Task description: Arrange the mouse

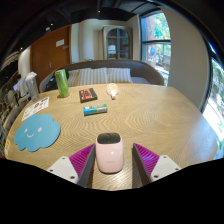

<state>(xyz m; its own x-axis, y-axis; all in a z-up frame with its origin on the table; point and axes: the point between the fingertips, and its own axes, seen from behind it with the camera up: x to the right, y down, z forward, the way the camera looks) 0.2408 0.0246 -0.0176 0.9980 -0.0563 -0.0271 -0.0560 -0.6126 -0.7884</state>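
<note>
The gripper [109,163] is positioned low over a round wooden surface [160,115]. Its two fingers [78,160] are spread apart, each with a magenta pad on the inner face. The mouse [109,152], pink with a dark top end, lies on the surface between the fingers. A narrow gap is visible on each side of it, so it appears to rest on its own rather than being clamped; contact at the lower edge cannot be confirmed.

Beyond the fingers, to the left, a blue cloud-shaped mat [37,131] lies flat on the surface. Further on, near the centre, sits a small teal box [94,109]. Behind it lies a dark flat item with red markings [88,95], and to its right a small white object [113,91]. A sheet of printed paper [36,105] lies at the left edge, and a green cylinder [62,82] stands upright near the far left rim.

A sofa [100,72] and windows [155,40] occupy the background.
</note>
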